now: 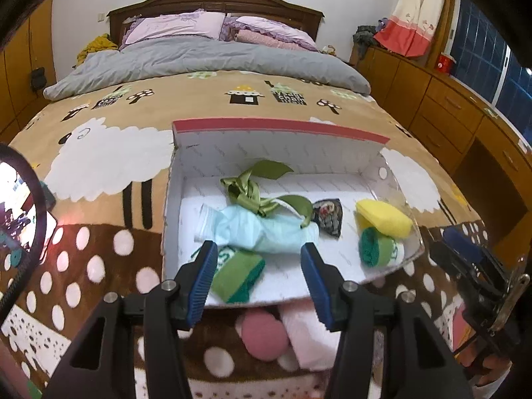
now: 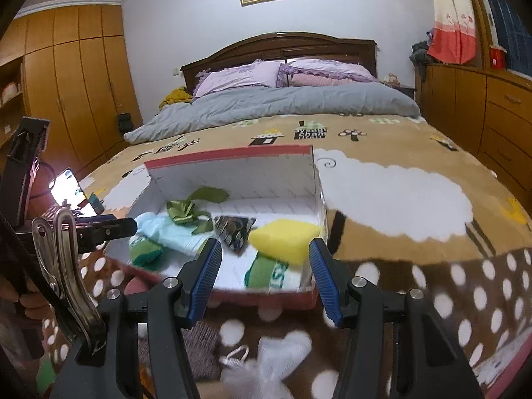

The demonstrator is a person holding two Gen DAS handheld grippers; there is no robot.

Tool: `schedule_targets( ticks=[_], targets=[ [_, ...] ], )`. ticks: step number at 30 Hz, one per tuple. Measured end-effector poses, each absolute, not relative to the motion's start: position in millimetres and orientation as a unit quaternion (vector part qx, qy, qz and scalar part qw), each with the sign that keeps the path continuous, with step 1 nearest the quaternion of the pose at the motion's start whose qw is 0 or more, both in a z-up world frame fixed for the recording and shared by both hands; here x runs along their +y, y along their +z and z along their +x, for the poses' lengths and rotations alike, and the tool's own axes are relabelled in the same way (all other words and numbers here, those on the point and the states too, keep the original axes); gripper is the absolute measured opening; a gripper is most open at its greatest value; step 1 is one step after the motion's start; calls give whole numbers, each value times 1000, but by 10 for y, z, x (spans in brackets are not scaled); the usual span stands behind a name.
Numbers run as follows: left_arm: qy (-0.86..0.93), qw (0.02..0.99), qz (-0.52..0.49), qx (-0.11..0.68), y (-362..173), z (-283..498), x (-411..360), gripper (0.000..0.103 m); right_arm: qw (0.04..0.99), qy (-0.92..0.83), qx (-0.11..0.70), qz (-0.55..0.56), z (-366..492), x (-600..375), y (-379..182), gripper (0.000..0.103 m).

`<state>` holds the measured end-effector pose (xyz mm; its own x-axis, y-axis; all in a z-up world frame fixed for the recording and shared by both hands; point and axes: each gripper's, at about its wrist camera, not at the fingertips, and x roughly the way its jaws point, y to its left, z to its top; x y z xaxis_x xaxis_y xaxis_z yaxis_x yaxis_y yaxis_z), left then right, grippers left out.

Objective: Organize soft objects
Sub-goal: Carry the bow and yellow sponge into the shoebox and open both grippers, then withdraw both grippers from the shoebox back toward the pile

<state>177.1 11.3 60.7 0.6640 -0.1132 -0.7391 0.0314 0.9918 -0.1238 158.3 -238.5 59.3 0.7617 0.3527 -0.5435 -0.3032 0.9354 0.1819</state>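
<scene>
Left tool (image 1: 257,266) and right tool (image 2: 264,266) part-open, empty, box (image 1: 282,129) of soft items just ahead

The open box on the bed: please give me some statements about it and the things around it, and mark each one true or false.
1. A yellow sponge lies inside the box. True.
2. The green ribbon lies on the blanket outside the box. False: it is inside the box, partly on the light blue cloth.
3. The left gripper holds a rolled green sock. False: its jaws are open and empty; the sock lies in the box.
4. A white mesh pouf lies on the blanket in front of the box. True.
5. The box is empty. False: it holds several soft things.
</scene>
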Motion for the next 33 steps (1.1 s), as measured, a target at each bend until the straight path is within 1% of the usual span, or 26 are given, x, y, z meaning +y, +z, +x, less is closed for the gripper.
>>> schedule_targets(
  ticks=[16, 20, 23, 33],
  targets=[
    [-46, 904, -68, 420, 470, 1285, 133, 55, 930, 170, 321, 57, 1124, -2463, 442, 56],
    [-36, 898, -73, 432, 347, 1244, 148, 55, 930, 165, 324, 60, 1103, -2521, 387, 56],
    [-11, 898, -58, 436, 275, 1229, 169, 55, 931, 146, 328, 61, 1113, -2577, 357, 56],
    [-32, 884, -103, 455, 99, 1279, 226, 55, 925, 136, 348, 63, 1216, -2702, 245, 56]
  ],
)
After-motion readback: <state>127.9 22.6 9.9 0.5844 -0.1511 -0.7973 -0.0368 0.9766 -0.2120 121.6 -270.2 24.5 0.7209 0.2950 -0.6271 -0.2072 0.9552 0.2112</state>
